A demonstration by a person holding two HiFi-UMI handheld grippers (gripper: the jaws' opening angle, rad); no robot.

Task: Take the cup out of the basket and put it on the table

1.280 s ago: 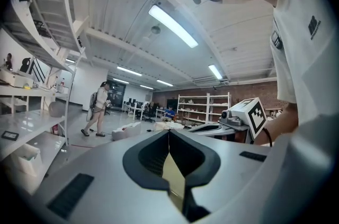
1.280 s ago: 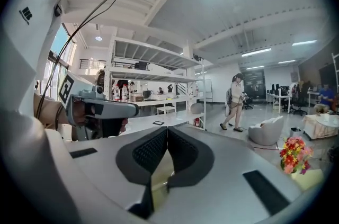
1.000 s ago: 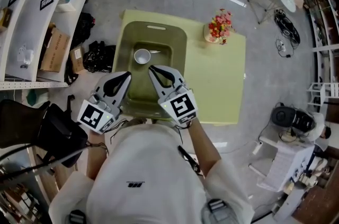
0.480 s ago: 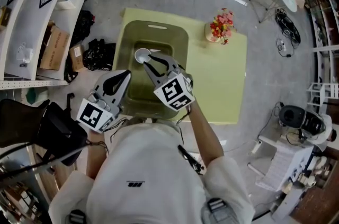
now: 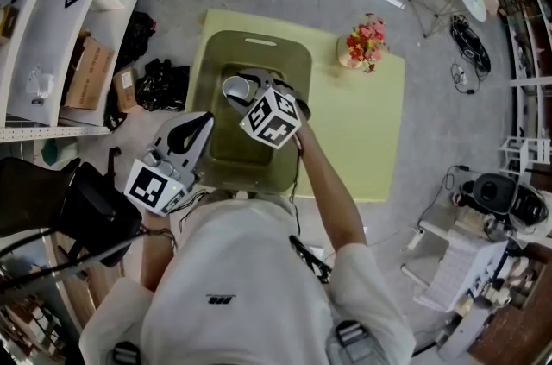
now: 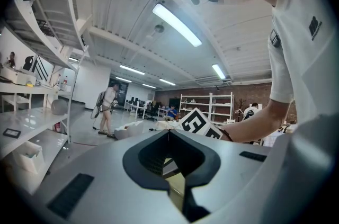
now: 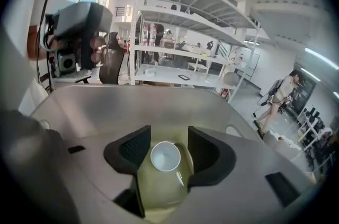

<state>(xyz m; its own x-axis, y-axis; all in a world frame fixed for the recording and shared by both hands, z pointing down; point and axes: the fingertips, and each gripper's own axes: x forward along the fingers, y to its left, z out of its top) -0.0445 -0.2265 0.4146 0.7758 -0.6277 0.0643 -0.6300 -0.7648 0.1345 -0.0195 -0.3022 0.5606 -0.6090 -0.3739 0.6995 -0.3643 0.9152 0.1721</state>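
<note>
1. Right gripper view: the small white round cup (image 7: 165, 157) sits mouth-up on the floor of the olive-green plastic basket (image 7: 159, 194). It is framed dead centre between the two dark pads.
2. Right gripper (image 7: 168, 138): its jaws have just been opening and stand apart. The cup shows in the gap between them, but neither pad presses on it, so nothing is held.
3. Bearing: from your right gripper the cup lies straight ahead and below, along the line the jaws point. No sideways correction looks needed, only more descent.
4. Head view: your right gripper (image 5: 253, 85) slants down into the basket (image 5: 259, 41). Its tips are just beside the cup (image 5: 233, 87), which stands in the far part of the tub.
5. Axis: the cup stands upright with its rim circular to the camera. Whether a handle faces the jaws cannot be told.
6. Left gripper (image 5: 200, 126): it is level at the basket's near rim, well apart from the cup. In the left gripper view the left gripper (image 6: 169, 135) is clenched, tips together and empty.
7. Nearer hand: your right, by a wide margin.
8. Destination: the pale yellow-green table (image 5: 358, 130) is bare to the right of the basket.
</note>
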